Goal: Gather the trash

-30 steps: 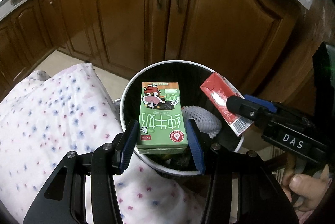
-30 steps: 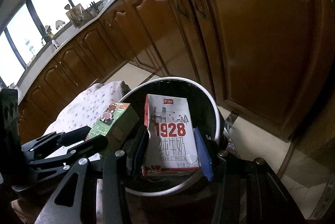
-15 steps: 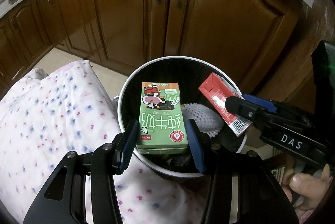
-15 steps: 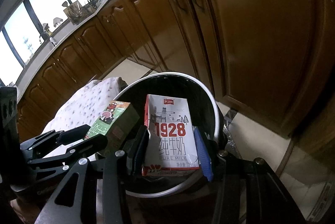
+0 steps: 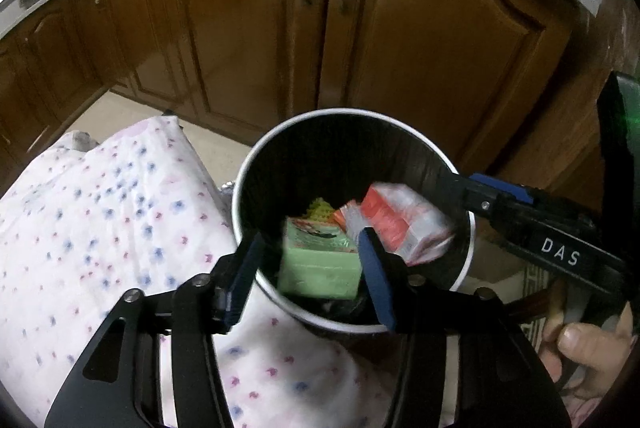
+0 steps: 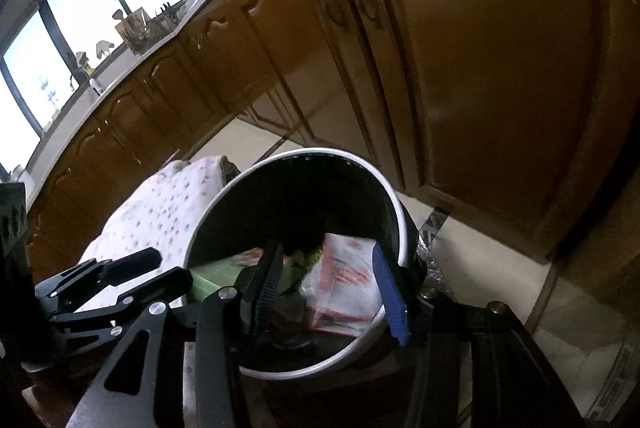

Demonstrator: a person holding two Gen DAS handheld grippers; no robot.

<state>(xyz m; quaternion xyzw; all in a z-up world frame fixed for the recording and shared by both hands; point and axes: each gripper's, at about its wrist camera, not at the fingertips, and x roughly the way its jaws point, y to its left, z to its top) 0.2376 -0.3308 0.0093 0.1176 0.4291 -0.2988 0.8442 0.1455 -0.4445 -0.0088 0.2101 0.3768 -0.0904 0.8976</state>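
A black bin with a white rim (image 5: 340, 113) (image 6: 316, 151) stands below both grippers. My left gripper (image 5: 308, 260) hangs over its near edge, its jaws opening. The green milk carton (image 5: 320, 264) is blurred and lies loose in the bin, with a gap to the left pad. My right gripper (image 6: 326, 260) is above the bin too, jaws opening, and the red and white 1928 milk carton (image 6: 344, 284) has dropped below its pads. That carton (image 5: 400, 224) lies tilted beside the green one (image 6: 216, 272). Each gripper appears in the other's view: the right (image 5: 480, 196), the left (image 6: 140, 268).
Brown wooden cabinet doors (image 5: 420, 48) stand close behind the bin. A white cloth with small flowers (image 5: 100, 228) covers something at the bin's left. A person's hand (image 5: 580, 356) holds the right gripper's handle. Pale floor tiles (image 6: 480, 248) show to the right.
Both grippers have let go of their cartons. The green carton and the 1928 carton have dropped from between the pads into the bin. The grippers themselves have stayed over the bin.
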